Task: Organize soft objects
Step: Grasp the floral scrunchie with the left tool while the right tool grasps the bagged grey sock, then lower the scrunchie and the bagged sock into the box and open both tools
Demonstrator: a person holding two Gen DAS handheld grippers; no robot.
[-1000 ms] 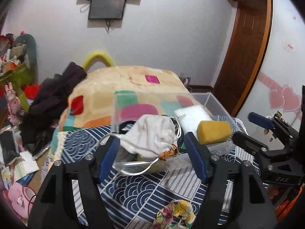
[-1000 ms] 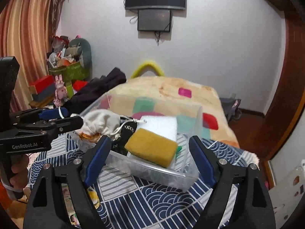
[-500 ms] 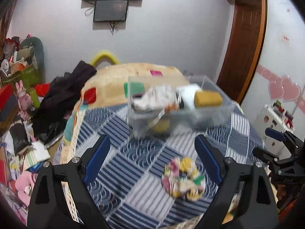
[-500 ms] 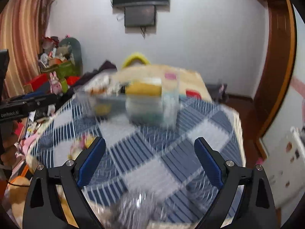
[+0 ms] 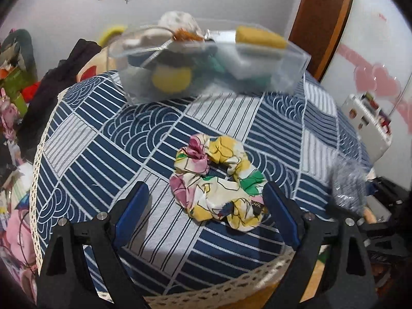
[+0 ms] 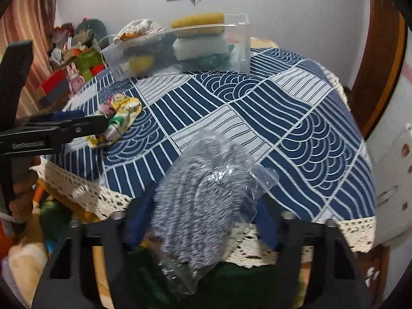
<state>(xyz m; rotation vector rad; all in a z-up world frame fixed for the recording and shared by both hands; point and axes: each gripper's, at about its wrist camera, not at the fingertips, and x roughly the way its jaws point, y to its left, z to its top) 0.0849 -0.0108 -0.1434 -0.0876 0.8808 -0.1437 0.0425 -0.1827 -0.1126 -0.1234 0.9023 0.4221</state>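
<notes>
A floral scrunchie [image 5: 219,180] lies on the blue patterned tablecloth [image 5: 154,134], between the wide-apart fingers of my left gripper [image 5: 206,206]; the pads do not touch it. From the side, the left gripper [image 6: 100,125] hovers at the scrunchie [image 6: 121,113]. My right gripper [image 6: 203,222] has its jaws closing on a grey knit item in a clear plastic bag [image 6: 206,193] at the table's near edge, pads against both sides. The bag [image 5: 347,188] shows blurred in the left wrist view.
A clear plastic box [image 5: 291,59] at the table's far side holds a yellow sponge [image 5: 260,37], a white pouch [image 5: 177,22], a yellow ball [image 5: 171,78] and green fabric. Lace trim [image 6: 85,190] edges the table. Clutter and toys [image 6: 74,51] fill the left.
Both grippers pulled back from the box and sank toward the near table edge. The left now straddles the scrunchie; the right's jaws narrowed around the bagged grey item.
</notes>
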